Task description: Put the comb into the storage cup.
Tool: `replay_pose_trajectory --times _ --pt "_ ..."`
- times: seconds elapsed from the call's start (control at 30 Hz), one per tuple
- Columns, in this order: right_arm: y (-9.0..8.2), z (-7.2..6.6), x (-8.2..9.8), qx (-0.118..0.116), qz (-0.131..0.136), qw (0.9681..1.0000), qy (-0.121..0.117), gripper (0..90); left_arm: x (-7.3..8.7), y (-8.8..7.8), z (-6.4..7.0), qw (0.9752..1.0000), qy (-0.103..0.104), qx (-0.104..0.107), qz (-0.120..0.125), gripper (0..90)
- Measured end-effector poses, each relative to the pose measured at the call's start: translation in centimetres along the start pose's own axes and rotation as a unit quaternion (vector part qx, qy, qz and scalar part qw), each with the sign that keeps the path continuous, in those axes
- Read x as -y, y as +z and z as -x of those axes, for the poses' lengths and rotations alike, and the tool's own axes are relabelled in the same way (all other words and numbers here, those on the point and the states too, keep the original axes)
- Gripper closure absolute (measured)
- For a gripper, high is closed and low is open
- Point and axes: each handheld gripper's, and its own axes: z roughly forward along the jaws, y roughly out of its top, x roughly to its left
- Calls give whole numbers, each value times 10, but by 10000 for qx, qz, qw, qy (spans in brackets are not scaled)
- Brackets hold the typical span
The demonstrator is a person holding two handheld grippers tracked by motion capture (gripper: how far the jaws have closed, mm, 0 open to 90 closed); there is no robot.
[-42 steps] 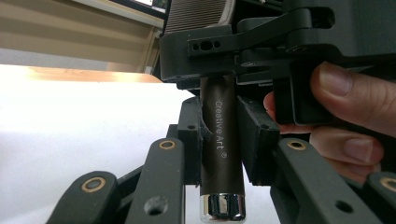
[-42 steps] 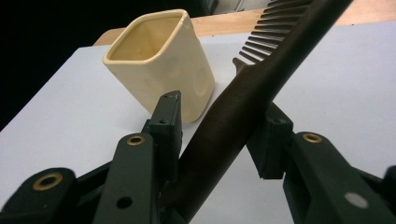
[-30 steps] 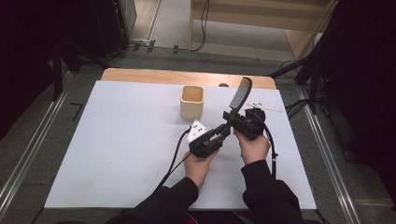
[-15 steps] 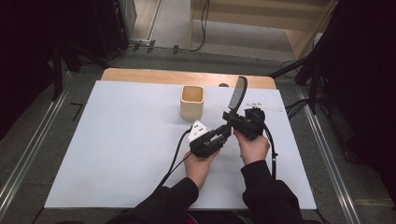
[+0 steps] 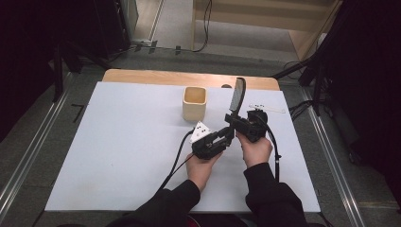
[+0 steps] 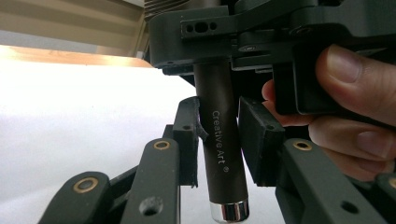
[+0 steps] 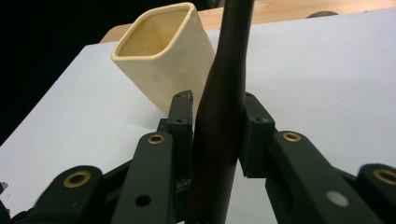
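Observation:
A dark brown brush [image 5: 236,97] stands nearly upright above the table, its wide end up. Its handle [image 6: 219,135] reads "Creative Art" and ends in a silver cap. My right gripper [image 5: 236,119] is shut on the handle [image 7: 219,130]; its jaws have just been closing, and both pads press on it. My left gripper [image 5: 228,135] reaches in from the left, lower on the handle. Its jaws [image 6: 219,106] have just been opening: the handle stands between them, with a small gap at one pad. A cream square cup [image 5: 194,102] stands upright just left of the brush.
The white table board [image 5: 118,142] has a wooden strip along its far edge. A thin white strip [image 5: 267,108] lies behind the right hand. The cup [image 7: 161,56] is close beyond the right jaws. Cables trail from both grippers toward the person.

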Motion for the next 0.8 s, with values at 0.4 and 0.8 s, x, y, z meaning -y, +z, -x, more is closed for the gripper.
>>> replay_pose_trajectory --times 0.4,0.8 --pt "1 7 1 63 -42 10000 22 697 -7 -7 -4 9997 -9 37 -235 605" --pt "1 9 1 144 -26 9999 -14 697 -15 -20 -12 9972 -152 152 -723 502"
